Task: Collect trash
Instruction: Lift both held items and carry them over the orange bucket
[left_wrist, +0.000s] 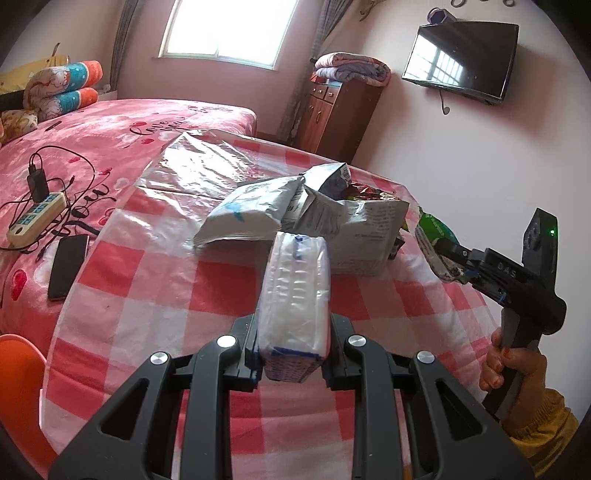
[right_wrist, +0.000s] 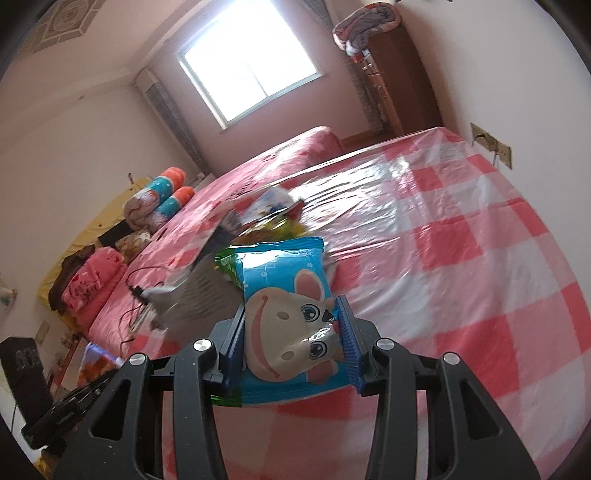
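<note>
The left gripper pinches a white plastic packet with blue print between its black fingers; the packet sticks out forward from the jaws, above the red-and-white checked plastic tablecloth. Just ahead of that packet lies a heap of crumpled grey-white paper wrappers, with colourful foil scraps behind them. To the right of the left gripper, a hand in a mustard-yellow sleeve holds the right gripper, whose blue ribbed pads clamp a glossy blue snack packet printed with a cartoon animal face. Its green edge points toward the heap. Far left of the left gripper, on the pink heart-print bedspread, rest a black phone and a cream power strip with black cables.
</note>
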